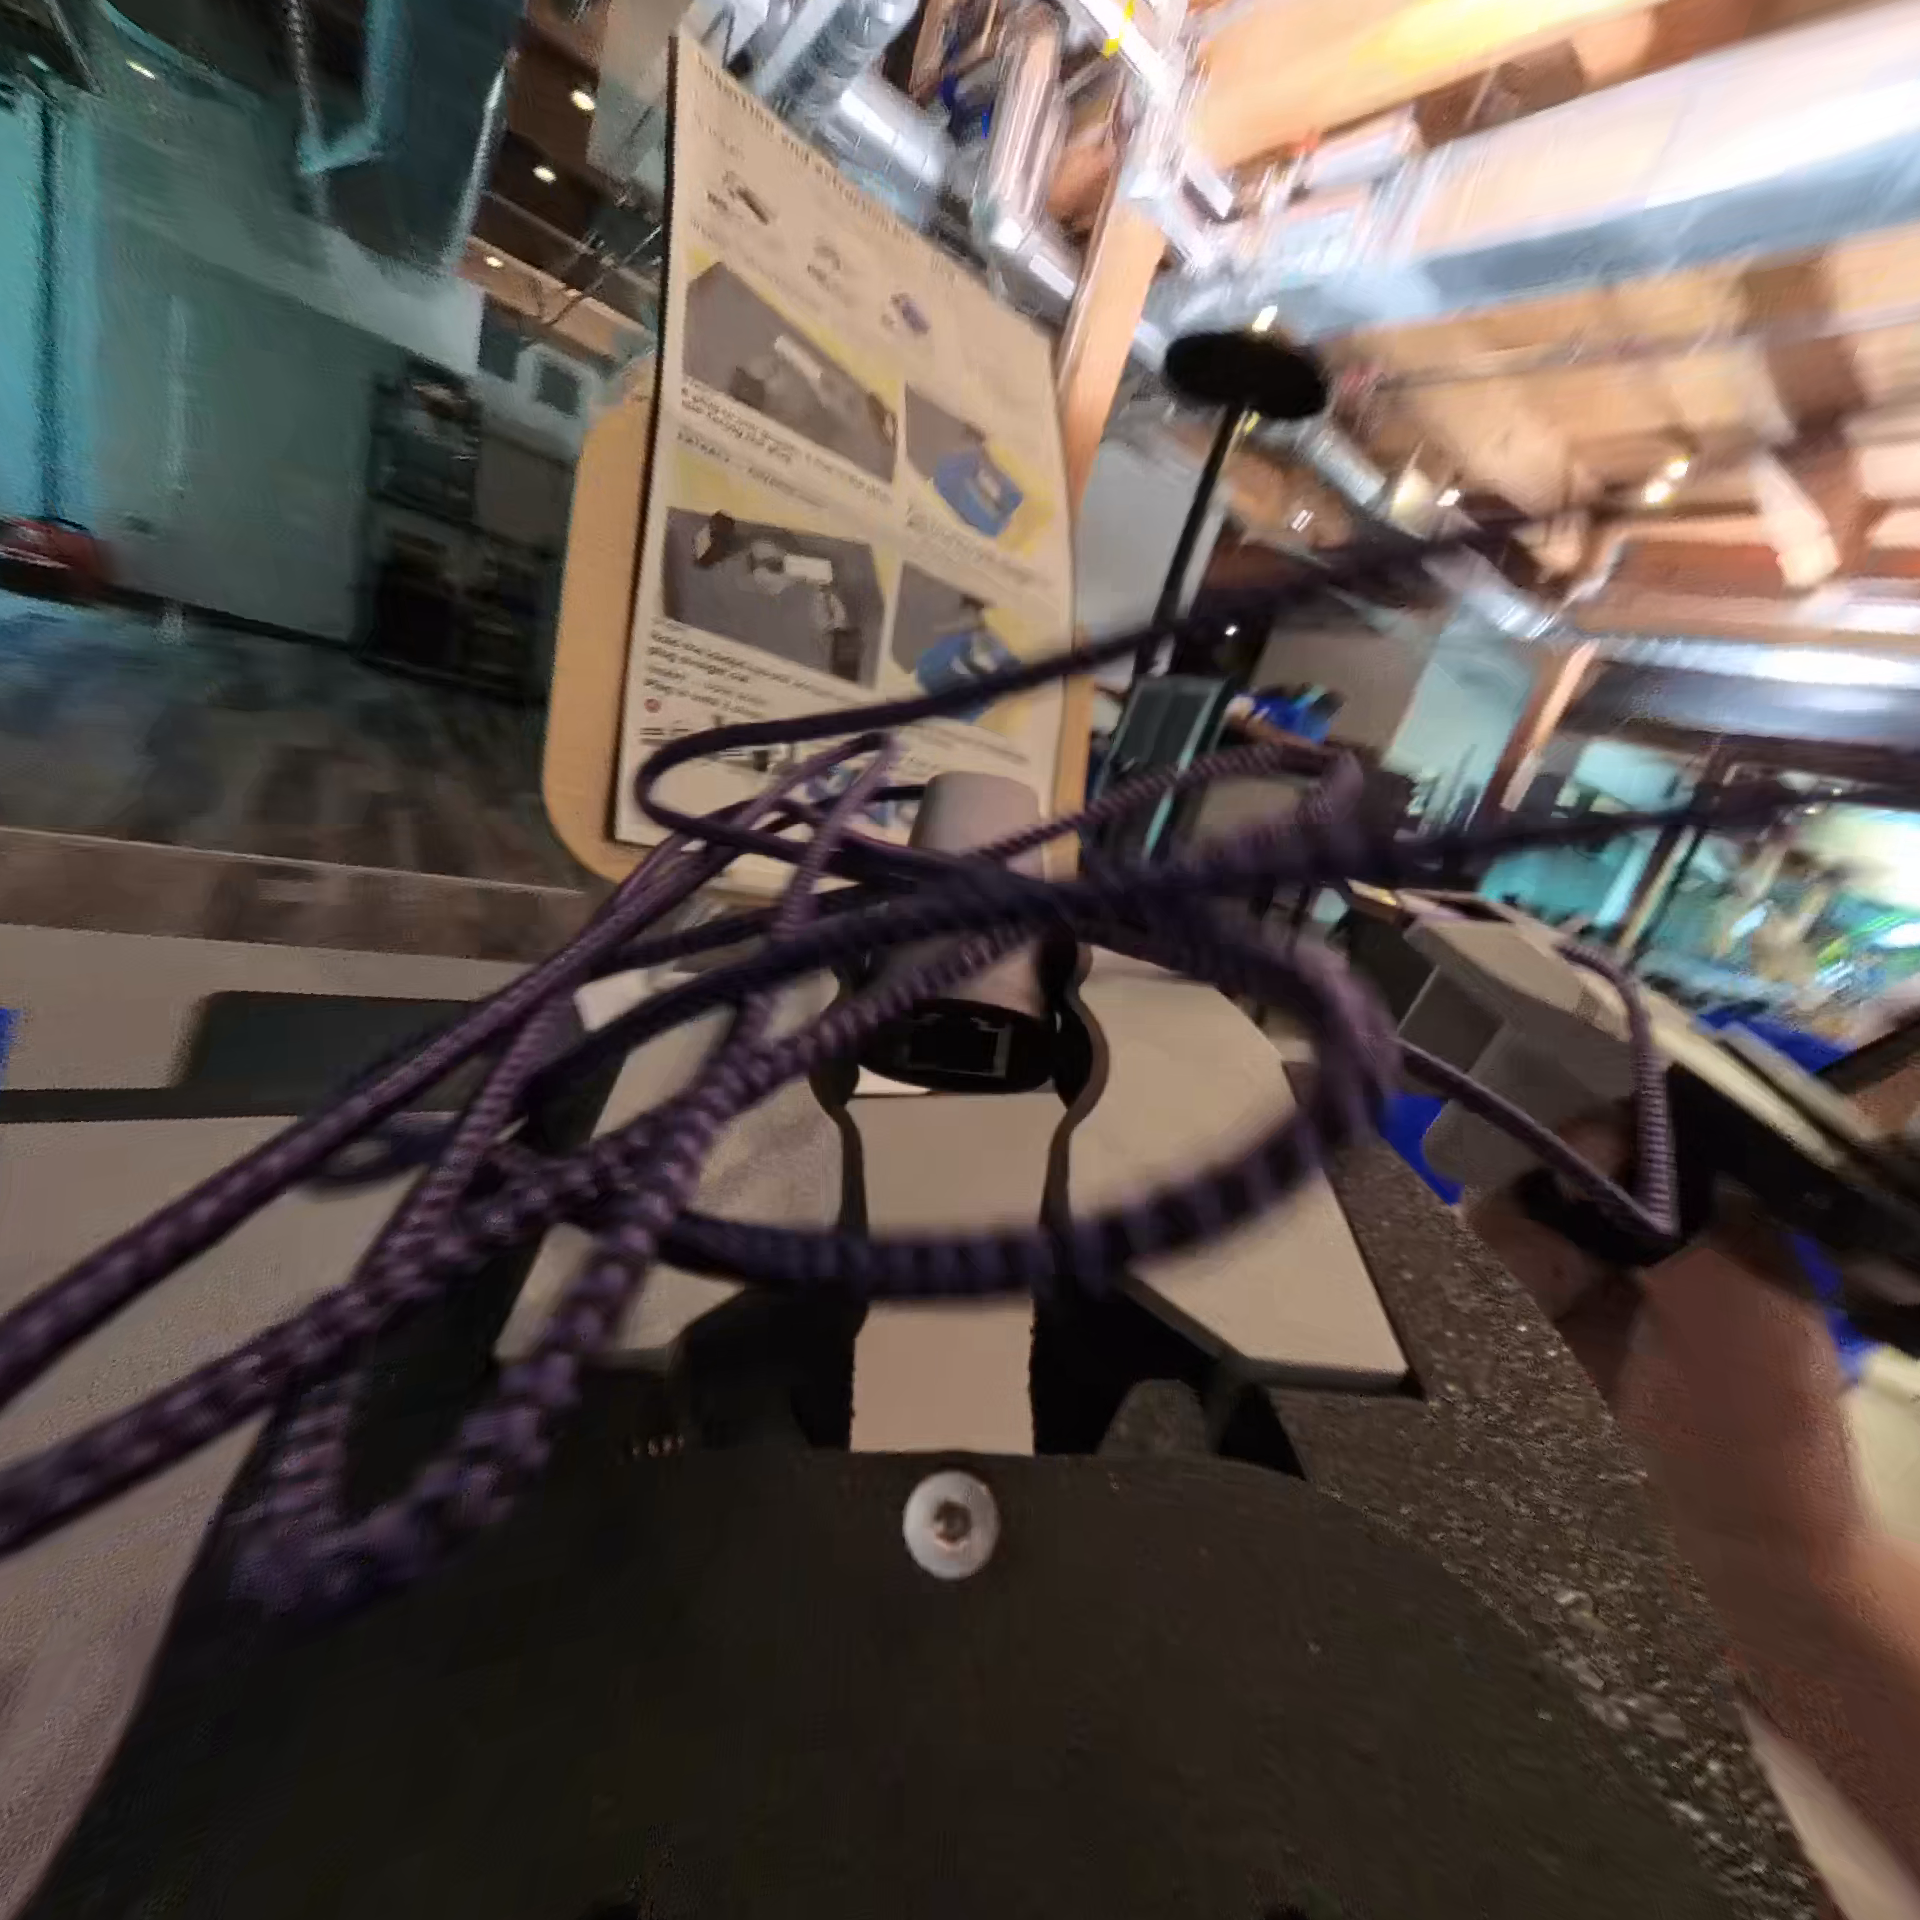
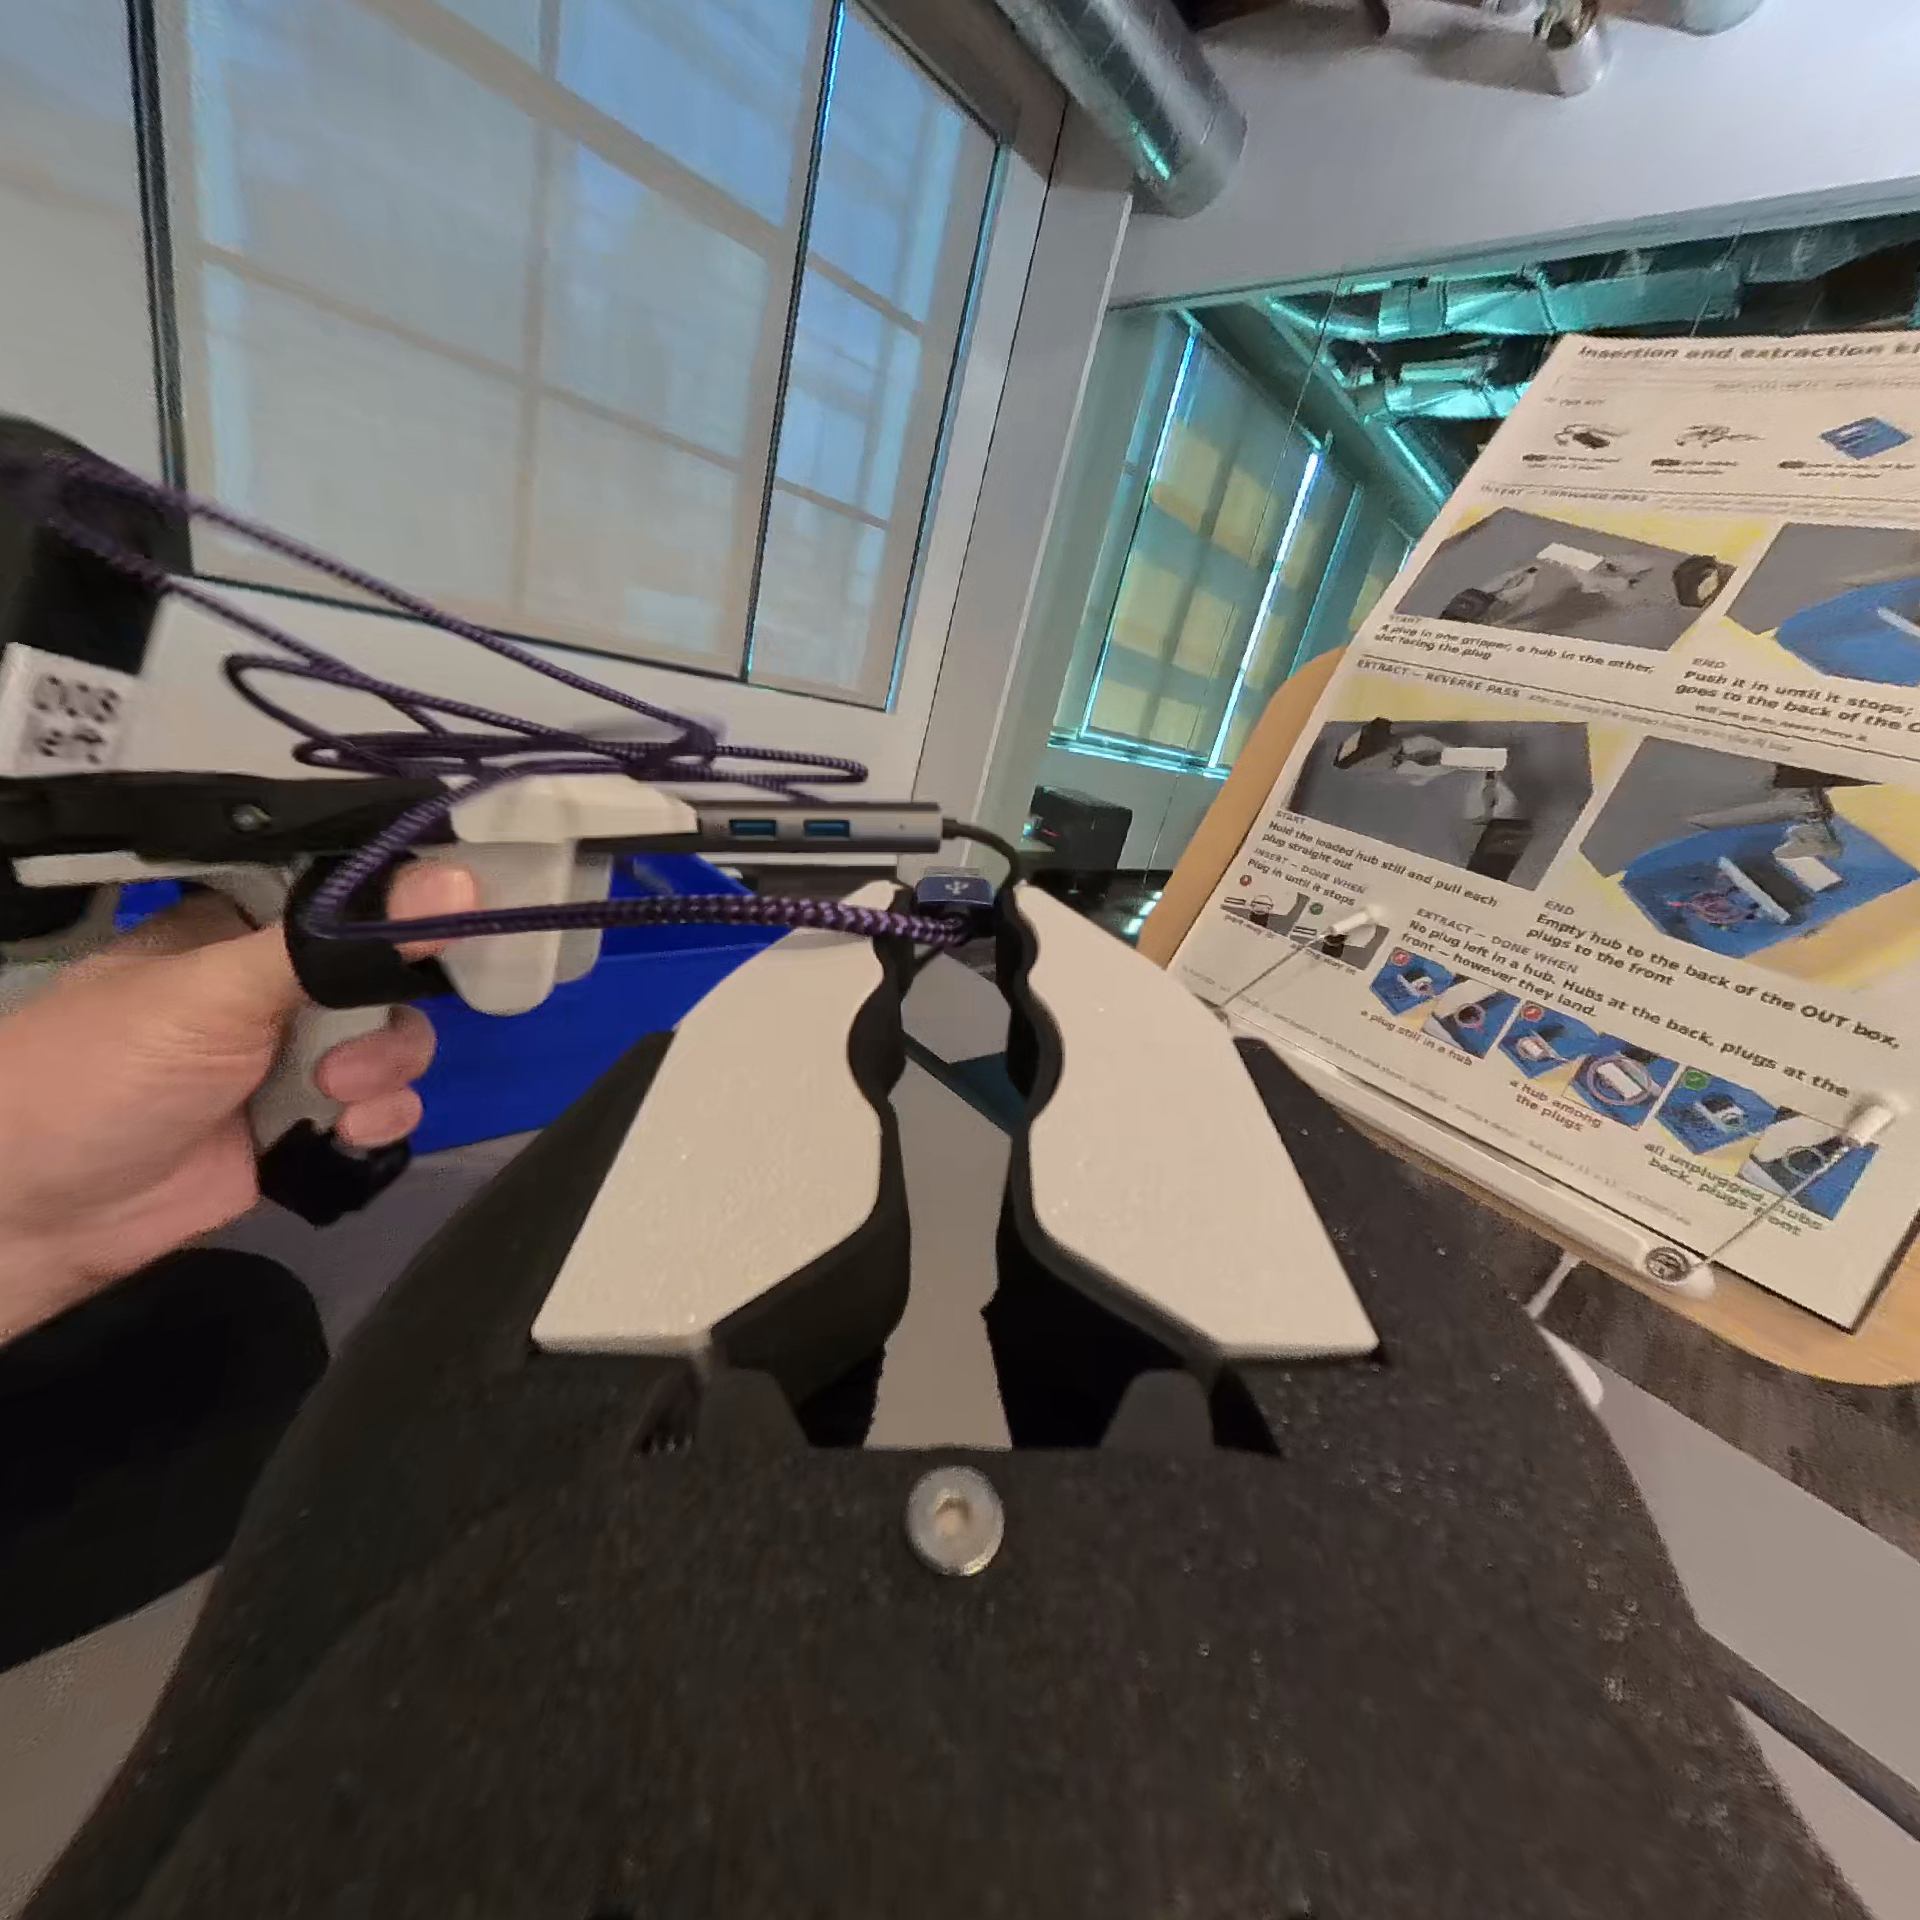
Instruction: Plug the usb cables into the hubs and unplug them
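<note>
In the right wrist view my right gripper point(image 2: 948, 920) is shut on a blue USB plug point(image 2: 954, 886) at the end of a purple braided cable point(image 2: 665, 920). My left gripper point(image 2: 561, 821), held in a hand point(image 2: 156, 1081), comes in from the left and is shut on a slim grey hub point(image 2: 821, 828) with two blue ports facing me. The plug sits just below the hub's far end, not in a port. In the left wrist view my left gripper point(image 1: 956, 1003) holds the hub point(image 1: 961, 1044) end-on behind a tangle of purple cables point(image 1: 727, 1039).
A printed instruction sheet point(image 2: 1558, 831) leans on a wooden board at the right; it also shows in the left wrist view point(image 1: 831, 520). A blue bin point(image 2: 582, 1039) stands behind the left gripper. The hub's black lead point(image 2: 987, 836) loops off its far end.
</note>
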